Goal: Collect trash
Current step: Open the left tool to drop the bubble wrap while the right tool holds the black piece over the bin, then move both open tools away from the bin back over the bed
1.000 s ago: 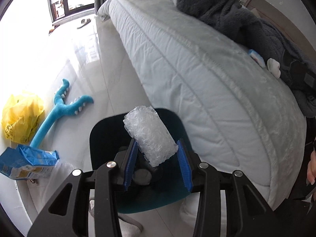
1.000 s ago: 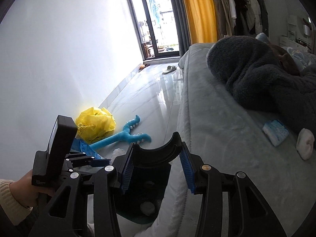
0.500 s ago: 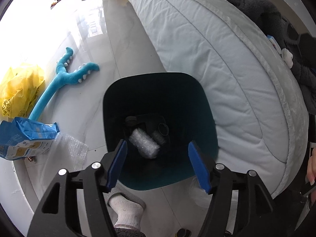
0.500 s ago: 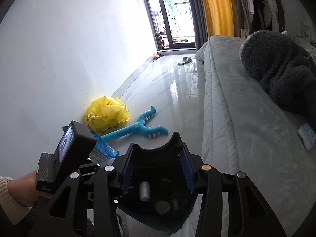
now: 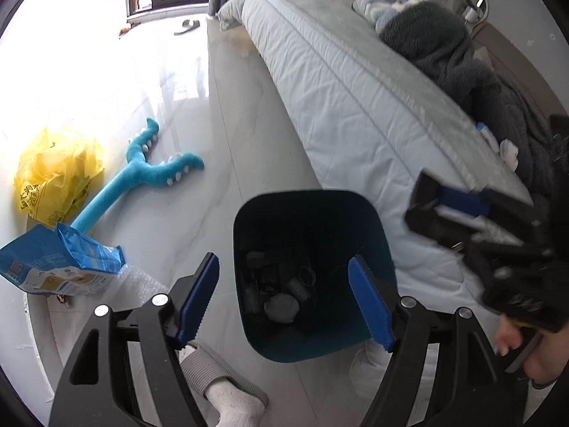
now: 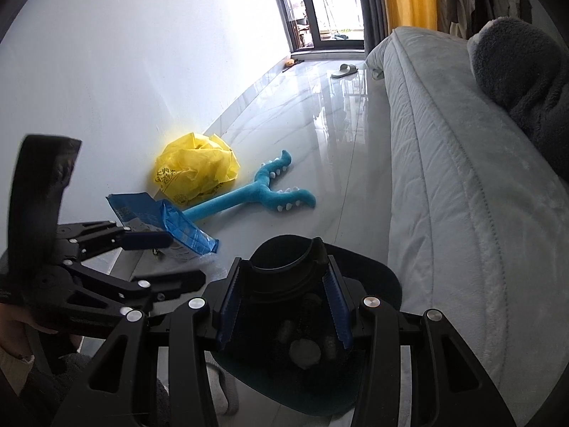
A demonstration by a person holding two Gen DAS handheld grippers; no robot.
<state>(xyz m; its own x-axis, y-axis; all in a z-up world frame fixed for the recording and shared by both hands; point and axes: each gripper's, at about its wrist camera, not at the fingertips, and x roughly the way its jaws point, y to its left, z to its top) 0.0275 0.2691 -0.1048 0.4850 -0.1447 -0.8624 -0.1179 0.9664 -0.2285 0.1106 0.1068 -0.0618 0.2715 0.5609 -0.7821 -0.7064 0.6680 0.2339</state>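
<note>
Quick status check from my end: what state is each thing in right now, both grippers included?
Left gripper: open, empty, above the bin.
Right gripper: shut on a black curved part, over the bin.
Trash bin: upright, lidless, trash at the bottom.
Blue package: torn open, lying on the floor.
Yellow plastic bag: crumpled by the wall.
Bubble wrap: flat on the floor beside the blue package.

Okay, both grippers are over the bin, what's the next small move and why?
Probably swing the left gripper left and down toward the blue packet on the floor. That gripper is open with nothing between its fingers, and the dark bin below already holds trash. The packet is the nearest loose piece, lying on clear bubble wrap beside the yellow bag.
</note>
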